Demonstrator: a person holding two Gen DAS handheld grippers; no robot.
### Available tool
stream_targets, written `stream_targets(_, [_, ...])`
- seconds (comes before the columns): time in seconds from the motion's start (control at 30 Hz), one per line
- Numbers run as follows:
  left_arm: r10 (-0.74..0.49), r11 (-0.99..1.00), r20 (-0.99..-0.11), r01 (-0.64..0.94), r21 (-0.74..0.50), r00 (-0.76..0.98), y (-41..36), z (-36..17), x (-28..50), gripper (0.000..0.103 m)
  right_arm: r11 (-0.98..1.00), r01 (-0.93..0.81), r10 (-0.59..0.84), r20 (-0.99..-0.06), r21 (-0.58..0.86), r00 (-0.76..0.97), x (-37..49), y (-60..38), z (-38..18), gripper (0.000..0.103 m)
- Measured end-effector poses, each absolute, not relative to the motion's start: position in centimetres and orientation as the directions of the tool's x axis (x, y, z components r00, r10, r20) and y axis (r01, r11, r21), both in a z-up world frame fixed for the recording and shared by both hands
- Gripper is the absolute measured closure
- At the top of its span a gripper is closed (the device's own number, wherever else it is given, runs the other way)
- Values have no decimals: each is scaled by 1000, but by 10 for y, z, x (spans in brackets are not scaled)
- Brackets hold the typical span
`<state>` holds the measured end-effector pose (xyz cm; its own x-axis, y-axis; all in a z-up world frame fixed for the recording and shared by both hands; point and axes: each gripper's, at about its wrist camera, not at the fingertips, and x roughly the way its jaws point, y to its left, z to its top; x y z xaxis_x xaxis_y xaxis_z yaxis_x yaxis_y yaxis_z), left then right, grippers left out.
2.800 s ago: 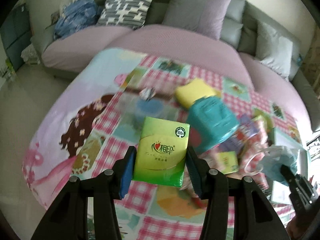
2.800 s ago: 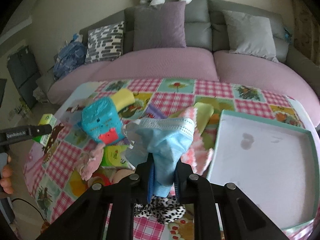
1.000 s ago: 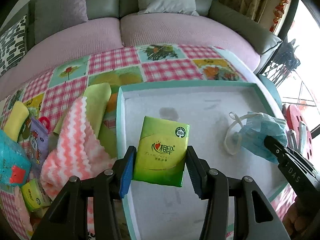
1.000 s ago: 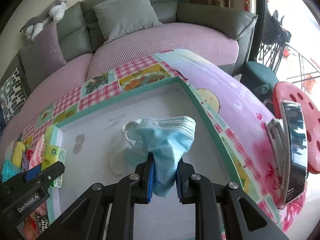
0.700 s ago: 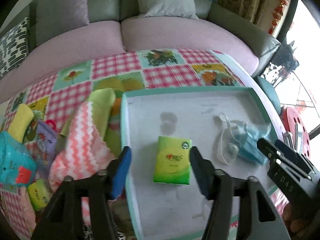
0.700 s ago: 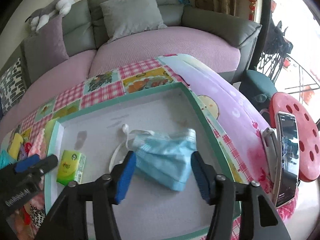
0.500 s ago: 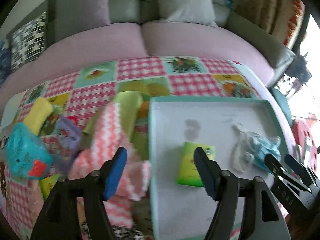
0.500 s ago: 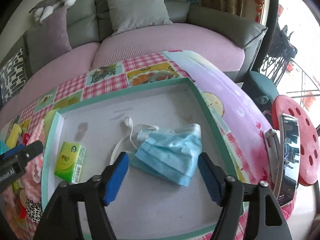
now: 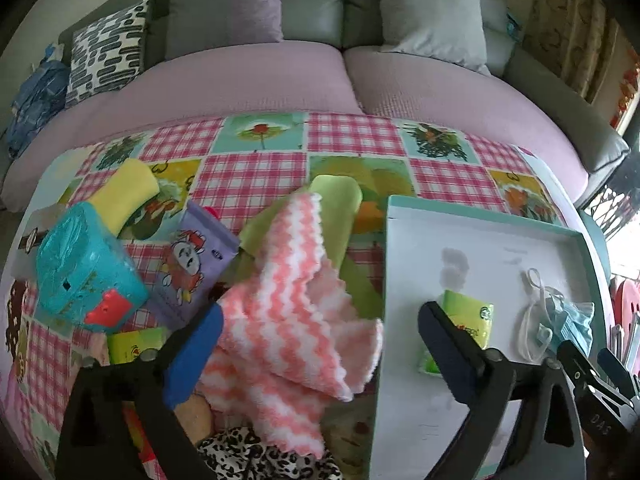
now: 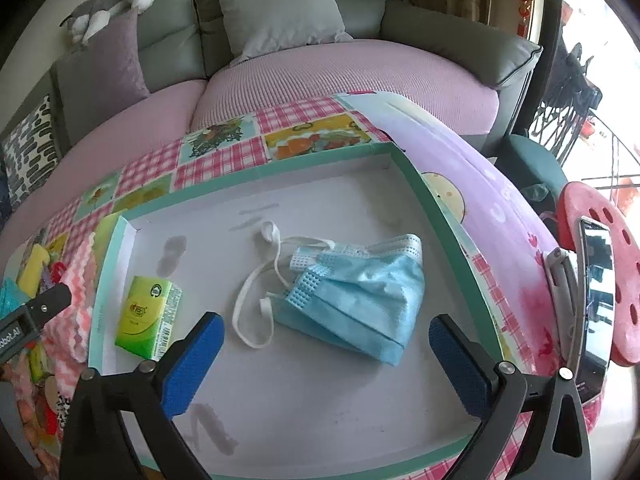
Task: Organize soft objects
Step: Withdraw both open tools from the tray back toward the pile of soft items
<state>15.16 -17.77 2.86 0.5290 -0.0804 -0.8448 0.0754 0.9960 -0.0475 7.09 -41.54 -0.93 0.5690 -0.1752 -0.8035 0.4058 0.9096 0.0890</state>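
Note:
A shallow white tray with a teal rim point(image 10: 416, 178) point(image 9: 480, 216) lies on the checked cloth. In it lie a green tissue pack point(image 10: 148, 312) point(image 9: 466, 320) at the left and a blue face mask point(image 10: 360, 300) point(image 9: 570, 322) at the right. My left gripper point(image 9: 320, 356) is open and empty above a pink-and-white wavy cloth point(image 9: 288, 304), beside the tray's left rim. My right gripper point(image 10: 326, 360) is open and empty just in front of the mask.
Left of the tray lie a pile of soft things: a teal pack point(image 9: 84, 272), a yellow sponge point(image 9: 124, 192), a purple pouch point(image 9: 192, 264), a green cloth point(image 9: 336, 204), a leopard-print cloth point(image 9: 256, 460). A sofa point(image 9: 344, 76) stands behind. A red stool point(image 10: 616, 272) with a phone stands right.
Both grippers opened and let go: the tissue pack and the mask now lie in the tray. The left gripper has drawn back leftward over the pink cloth; the right has pulled back slightly.

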Motion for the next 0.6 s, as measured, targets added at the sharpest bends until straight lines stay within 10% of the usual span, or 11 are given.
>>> stream_targets(0.6, [-105, 992, -799, 5, -127, 592, -132, 45, 134, 4, 912, 401, -175, -801, 88, 572, 67, -401, -2, 0])
